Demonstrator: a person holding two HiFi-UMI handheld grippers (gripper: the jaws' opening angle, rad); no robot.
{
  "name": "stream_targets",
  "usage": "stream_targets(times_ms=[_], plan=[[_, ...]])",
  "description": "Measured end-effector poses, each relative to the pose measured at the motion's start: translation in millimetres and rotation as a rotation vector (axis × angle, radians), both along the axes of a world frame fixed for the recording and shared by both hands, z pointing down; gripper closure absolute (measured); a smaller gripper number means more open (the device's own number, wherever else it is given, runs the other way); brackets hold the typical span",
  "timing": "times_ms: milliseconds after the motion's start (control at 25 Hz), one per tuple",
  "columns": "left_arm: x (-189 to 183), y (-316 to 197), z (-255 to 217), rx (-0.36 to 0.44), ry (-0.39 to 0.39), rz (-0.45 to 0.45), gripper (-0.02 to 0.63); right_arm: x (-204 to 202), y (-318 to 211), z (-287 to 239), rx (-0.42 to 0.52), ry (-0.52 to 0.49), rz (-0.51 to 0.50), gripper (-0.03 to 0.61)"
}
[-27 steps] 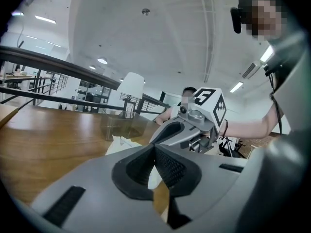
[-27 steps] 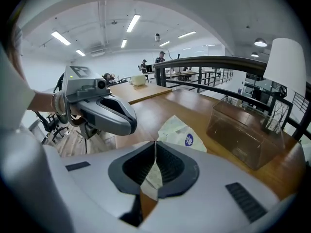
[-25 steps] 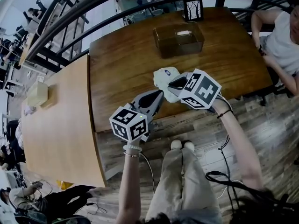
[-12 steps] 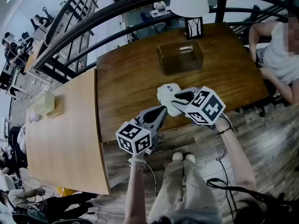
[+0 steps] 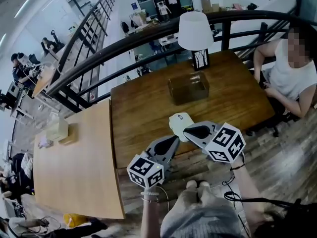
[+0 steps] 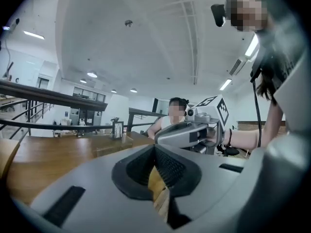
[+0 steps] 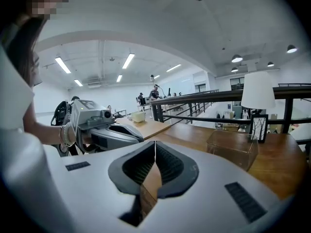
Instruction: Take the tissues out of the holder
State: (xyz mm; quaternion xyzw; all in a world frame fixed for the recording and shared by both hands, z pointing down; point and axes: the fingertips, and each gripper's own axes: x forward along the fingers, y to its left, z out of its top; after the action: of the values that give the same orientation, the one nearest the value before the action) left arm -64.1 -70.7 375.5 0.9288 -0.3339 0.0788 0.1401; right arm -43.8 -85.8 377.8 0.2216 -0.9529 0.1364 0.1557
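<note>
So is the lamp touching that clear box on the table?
Apart. The head view shows a strip of bare table between the lamp and the clear box.

This is a big open office. A black railing [image 5: 99, 46] runs along an upper floor, with people [image 5: 21, 66] working beyond it. Long lights [image 7: 63, 64] glow on the white ceiling. Wooden tables [image 5: 143, 113] and a lamp [image 5: 195, 30] stand here.

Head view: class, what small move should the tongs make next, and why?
Probably just draw both tongs back and stop. The tissue pack lies on the dark table, outside the clear holder, which looks empty. The right tongs are closing with nothing between them, and the left tongs are shut and empty.
</note>
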Motion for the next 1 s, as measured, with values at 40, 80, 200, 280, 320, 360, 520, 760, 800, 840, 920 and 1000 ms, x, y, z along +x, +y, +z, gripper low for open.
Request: stream_targets(times_ms=[40, 80, 200, 280, 320, 360, 520, 760, 800, 840, 920, 1000], plan=[[-0.5, 2.6, -6.6, 0.016, 0.007, -0.006, 0.606, 1.8, 2.7, -5.5, 0.016, -0.004, 0.010, 0.563], [-0.7, 4.1, -12.6, 0.032, 0.009, -0.010, 0.606, 3.8, 4.6, -11.1, 0.033, -0.009, 0.020, 0.566], [0.9, 5.2, -26.5, 0.079, -0.006, -0.016, 0.606, 9.2, 8.7, -27.7, 0.069, -0.038, 0.046, 0.566], [3.9, 5.8, -33.3, 0.103, -0.014, -0.008, 0.606, 11.3, 11.6, -36.0, 0.075, -0.076, 0.066, 0.566], [6.0, 5.6, -37.3, 0.116, -0.015, -0.002, 0.606, 12.1, 12.2, -39.5, 0.078, -0.094, 0.074, 0.566], [8.4, 5.5, -41.3, 0.128, -0.015, 0.004, 0.606, 13.0, 12.5, -42.5, 0.081, -0.108, 0.082, 0.566], [15.8, 6.6, -51.5, 0.154, -0.012, 0.022, 0.606, 17.9, 13.3, -50.2, 0.094, -0.147, 0.113, 0.566], [17.4, 5.8, -56.0, 0.166, 0.001, 0.022, 0.606, 24.3, 8.8, -55.9, 0.115, -0.172, 0.151, 0.566], [18.1, 5.3, -56.1, 0.166, 0.000, 0.026, 0.606, 25.2, 7.8, -56.3, 0.116, -0.175, 0.156, 0.566], [18.6, 4.9, -56.2, 0.166, -0.001, 0.029, 0.606, 25.8, 6.9, -56.3, 0.117, -0.176, 0.160, 0.566], [19.0, 4.0, -56.5, 0.170, -0.002, 0.033, 0.606, 26.3, 5.5, -55.3, 0.117, -0.182, 0.164, 0.566], [19.8, 2.4, -57.1, 0.178, -0.007, 0.035, 0.606, 27.1, 3.5, -54.4, 0.118, -0.189, 0.164, 0.566]])
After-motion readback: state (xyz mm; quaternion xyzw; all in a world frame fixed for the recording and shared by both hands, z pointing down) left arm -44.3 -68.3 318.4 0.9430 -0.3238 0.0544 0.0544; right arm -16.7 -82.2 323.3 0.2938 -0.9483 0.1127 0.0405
